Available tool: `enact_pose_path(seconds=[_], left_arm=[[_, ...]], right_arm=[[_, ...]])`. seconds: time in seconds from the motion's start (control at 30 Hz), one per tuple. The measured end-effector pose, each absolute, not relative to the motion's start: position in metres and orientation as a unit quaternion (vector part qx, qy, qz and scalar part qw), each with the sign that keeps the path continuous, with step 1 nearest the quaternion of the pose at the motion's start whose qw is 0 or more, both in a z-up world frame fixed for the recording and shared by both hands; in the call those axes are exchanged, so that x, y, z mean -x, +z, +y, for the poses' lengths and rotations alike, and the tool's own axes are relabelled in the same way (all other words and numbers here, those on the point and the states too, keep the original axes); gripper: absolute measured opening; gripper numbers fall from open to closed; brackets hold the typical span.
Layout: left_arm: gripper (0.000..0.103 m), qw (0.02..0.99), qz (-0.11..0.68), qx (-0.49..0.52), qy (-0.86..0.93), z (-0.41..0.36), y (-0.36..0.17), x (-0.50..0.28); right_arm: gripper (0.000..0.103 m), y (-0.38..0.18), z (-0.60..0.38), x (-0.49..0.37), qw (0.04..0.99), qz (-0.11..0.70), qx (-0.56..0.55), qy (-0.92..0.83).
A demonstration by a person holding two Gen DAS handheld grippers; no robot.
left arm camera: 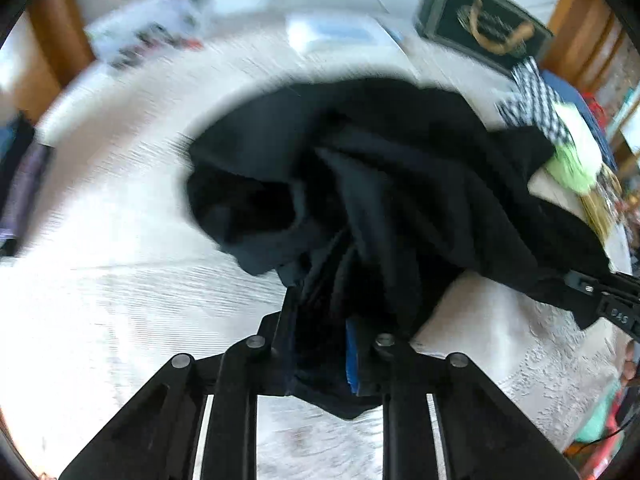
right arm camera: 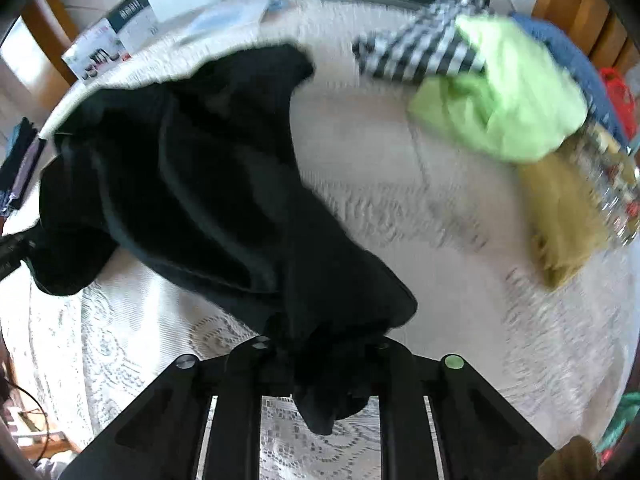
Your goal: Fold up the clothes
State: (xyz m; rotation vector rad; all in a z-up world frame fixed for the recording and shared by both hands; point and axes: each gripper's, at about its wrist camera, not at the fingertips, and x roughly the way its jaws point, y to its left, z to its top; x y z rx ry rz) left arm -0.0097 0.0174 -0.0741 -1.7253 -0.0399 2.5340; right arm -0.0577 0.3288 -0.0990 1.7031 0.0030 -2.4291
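A black garment [left arm camera: 400, 168] hangs bunched above the white lace tablecloth [left arm camera: 120, 280], stretched between both grippers. My left gripper [left arm camera: 324, 344] is shut on one end of it, with cloth spilling out below the fingers. In the right wrist view the same black garment [right arm camera: 208, 184] runs from the upper left down into my right gripper [right arm camera: 324, 360], which is shut on its other end. The right gripper [left arm camera: 612, 300] shows at the right edge of the left wrist view, and the left gripper [right arm camera: 10, 252] at the left edge of the right wrist view. Both views are motion-blurred.
A pile of clothes lies at the far right of the table: a black-and-white checked piece [right arm camera: 420, 52], a lime green one [right arm camera: 504, 96], a blue one [right arm camera: 568, 56] and a mustard one [right arm camera: 560, 216]. A dark box [left arm camera: 480, 28] and papers [left arm camera: 336, 32] sit at the back.
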Motion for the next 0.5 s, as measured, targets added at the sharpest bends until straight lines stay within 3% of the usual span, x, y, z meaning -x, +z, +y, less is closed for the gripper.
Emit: enact_pose_path(seconds=[0.2,0.27,0.3,0.4,0.5], left_arm=[[0.018,0.012,-0.031,0.553,0.833,-0.048,-0.017,-0.027],[0.028,0.005,-0.038,0.554,0.832,-0.068,-0.003,-0.039],[0.030,0.008,-0.044,0.567,0.823,-0.073,-0.010,-0.046],[0.038,-0.004,-0.046,0.582,0.812,-0.091,-0.016,-0.054],[0.046,-0.023,-0.061,0.576,0.815,-0.109,-0.006,-0.057]], right_arm=[[0.013,-0.032,0.359,0.022,0.133,-0.039,-0.546,-0.826],[0.014,-0.030,0.359,0.004,0.151,-0.031,-0.571,-0.807],[0.017,-0.035,0.358,-0.005,0.152,-0.024,-0.588,-0.794],[0.054,-0.044,0.360,-0.024,0.132,-0.004,-0.617,-0.776],[0.059,-0.037,0.372,-0.020,0.110,-0.037,-0.602,-0.790]])
